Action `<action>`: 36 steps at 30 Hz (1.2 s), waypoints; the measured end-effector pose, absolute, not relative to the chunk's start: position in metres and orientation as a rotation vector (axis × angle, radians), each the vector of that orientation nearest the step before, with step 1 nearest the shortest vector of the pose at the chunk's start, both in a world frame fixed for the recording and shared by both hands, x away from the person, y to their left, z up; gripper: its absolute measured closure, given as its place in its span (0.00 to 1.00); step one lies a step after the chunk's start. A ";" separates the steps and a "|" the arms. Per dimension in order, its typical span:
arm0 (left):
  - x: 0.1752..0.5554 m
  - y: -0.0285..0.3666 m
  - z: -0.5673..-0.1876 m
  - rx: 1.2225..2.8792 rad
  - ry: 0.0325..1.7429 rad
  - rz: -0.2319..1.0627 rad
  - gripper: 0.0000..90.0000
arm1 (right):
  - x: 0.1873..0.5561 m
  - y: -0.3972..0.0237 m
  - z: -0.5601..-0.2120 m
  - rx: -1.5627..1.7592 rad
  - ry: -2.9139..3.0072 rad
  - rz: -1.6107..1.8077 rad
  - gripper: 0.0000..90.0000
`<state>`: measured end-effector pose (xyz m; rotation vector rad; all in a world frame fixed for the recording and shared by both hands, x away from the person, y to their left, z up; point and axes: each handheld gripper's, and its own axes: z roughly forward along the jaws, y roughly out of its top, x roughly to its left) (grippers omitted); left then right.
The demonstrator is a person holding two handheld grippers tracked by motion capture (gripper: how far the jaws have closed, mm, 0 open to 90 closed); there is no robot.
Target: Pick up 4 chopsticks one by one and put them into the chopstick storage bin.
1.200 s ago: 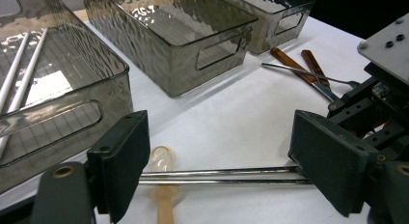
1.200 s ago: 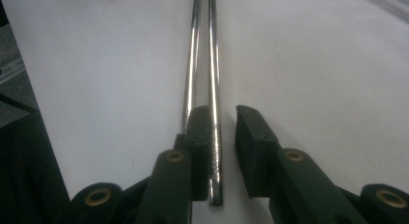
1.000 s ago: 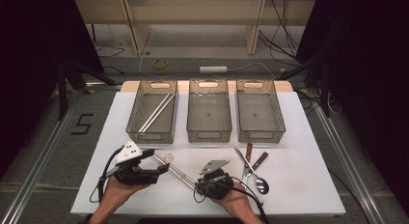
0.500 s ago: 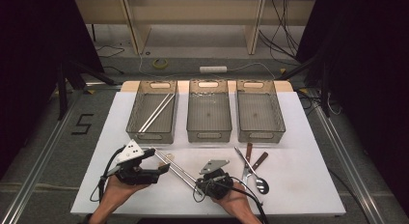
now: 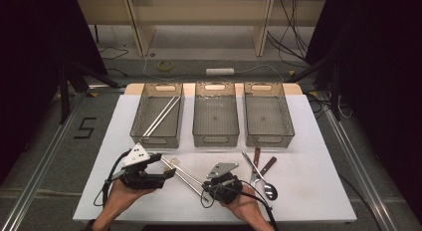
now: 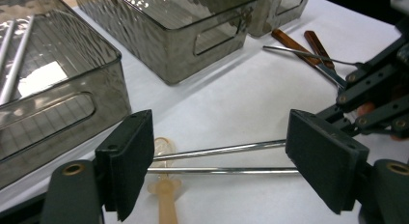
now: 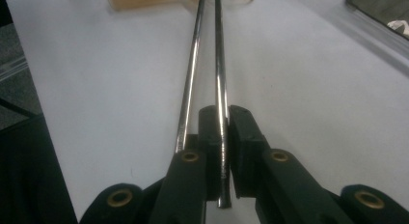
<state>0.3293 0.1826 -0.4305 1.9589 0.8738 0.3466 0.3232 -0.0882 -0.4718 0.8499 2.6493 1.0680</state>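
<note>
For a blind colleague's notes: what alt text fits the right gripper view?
The right gripper is shut on one metal chopstick, which runs away across the white table. A second chopstick lies beside it, outside the jaws.

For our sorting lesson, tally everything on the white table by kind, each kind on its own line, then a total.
Clear grey plastic bins: 3
Thin metal chopsticks, two in the left bin, two loose on the table: 4
Brown-handled metal cutlery pieces: 2
Small translucent plastic spoon: 1
Total: 10
</note>
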 end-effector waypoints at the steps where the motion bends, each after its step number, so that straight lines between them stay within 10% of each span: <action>1: 0.331 0.181 -0.432 1.974 0.864 0.346 0.29 | 0.324 -0.089 -0.470 0.850 2.647 1.070 0.95; 36: 0.378 0.109 -0.458 2.514 0.283 0.362 0.58 | 0.331 -0.104 -0.448 0.766 2.667 1.077 0.94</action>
